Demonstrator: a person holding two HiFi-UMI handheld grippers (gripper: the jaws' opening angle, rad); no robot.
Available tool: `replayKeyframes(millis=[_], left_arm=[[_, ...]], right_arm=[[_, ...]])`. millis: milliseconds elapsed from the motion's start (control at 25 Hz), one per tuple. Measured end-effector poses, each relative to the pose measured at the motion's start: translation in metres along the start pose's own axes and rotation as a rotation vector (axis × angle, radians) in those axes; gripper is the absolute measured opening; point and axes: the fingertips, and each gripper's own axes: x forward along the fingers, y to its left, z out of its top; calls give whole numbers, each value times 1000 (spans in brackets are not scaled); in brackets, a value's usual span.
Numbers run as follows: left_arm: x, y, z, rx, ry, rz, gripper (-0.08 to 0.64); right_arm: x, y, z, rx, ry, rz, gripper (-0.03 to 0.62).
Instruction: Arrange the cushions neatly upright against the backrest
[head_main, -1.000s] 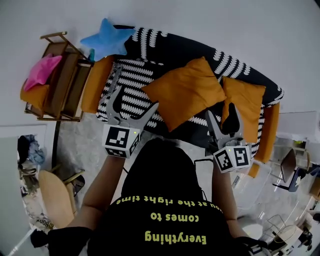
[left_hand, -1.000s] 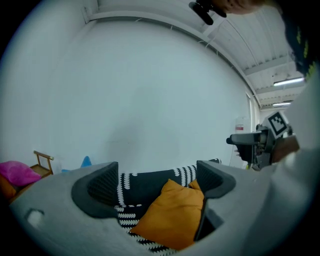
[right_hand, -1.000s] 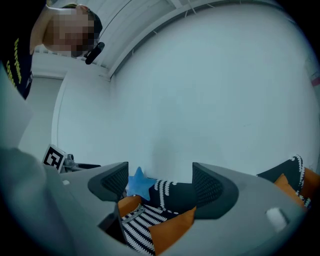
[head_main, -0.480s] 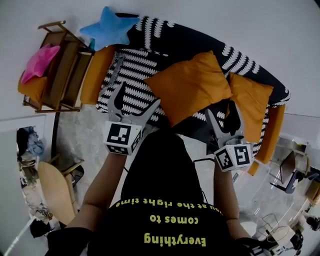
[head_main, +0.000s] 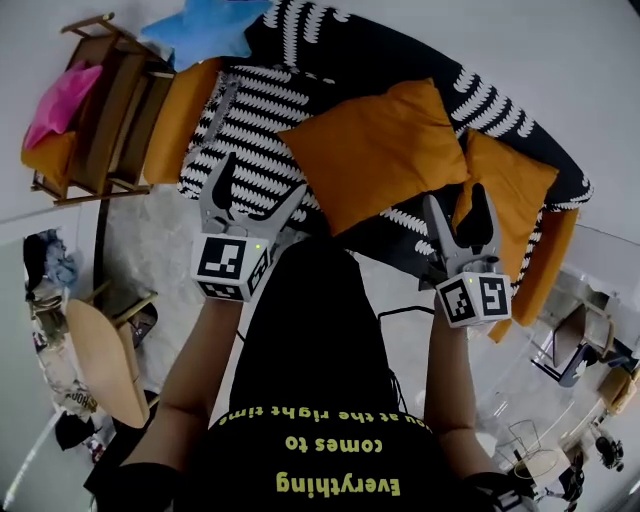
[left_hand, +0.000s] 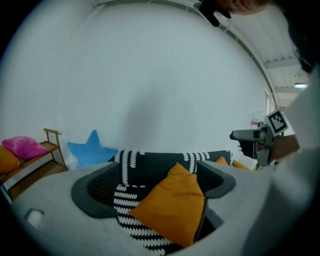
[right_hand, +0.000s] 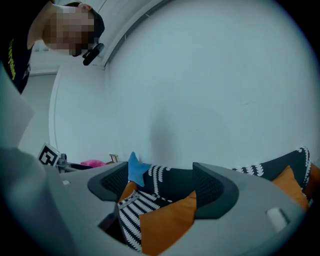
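A large orange cushion (head_main: 375, 150) lies flat and askew on the black-and-white patterned sofa seat (head_main: 235, 120). A second orange cushion (head_main: 510, 195) leans at the sofa's right end. The dark backrest (head_main: 400, 70) runs behind both. My left gripper (head_main: 252, 195) is open, held in front of the seat's left half, empty. My right gripper (head_main: 462, 207) is open too, just in front of the right cushion, touching nothing. In the left gripper view the big cushion (left_hand: 172, 210) shows between the jaws, and the same cushion (right_hand: 165, 225) appears low in the right gripper view.
A blue star cushion (head_main: 205, 25) sits at the sofa's far left end. A wooden rack (head_main: 90, 110) holding a pink cushion (head_main: 58, 95) stands to the left. A wooden chair (head_main: 100, 365) and clutter lie on the floor at lower left; a small table (head_main: 575, 340) is at right.
Both grippers have moved forward towards the sofa. The right gripper has come up close to the right orange cushion. The cushions have not moved.
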Motion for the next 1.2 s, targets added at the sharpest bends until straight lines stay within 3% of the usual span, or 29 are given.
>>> replayKeyframes(millis=[400, 640, 760, 1000, 1200], left_arm=[[67, 8, -100, -182, 82, 89, 495], [112, 21, -175, -155, 180, 127, 495], [127, 34, -220, -202, 236, 159, 495], [164, 7, -274, -157, 301, 77, 506], [199, -24, -316, -262, 365, 15, 514]], right_arm=[[69, -88, -93, -56, 114, -26, 404], [114, -144, -159, -59, 140, -65, 414], [127, -173, -197, -50, 180, -82, 421], [150, -230, -245, -185, 298, -63, 431], [177, -273, -283, -238, 436, -25, 439]])
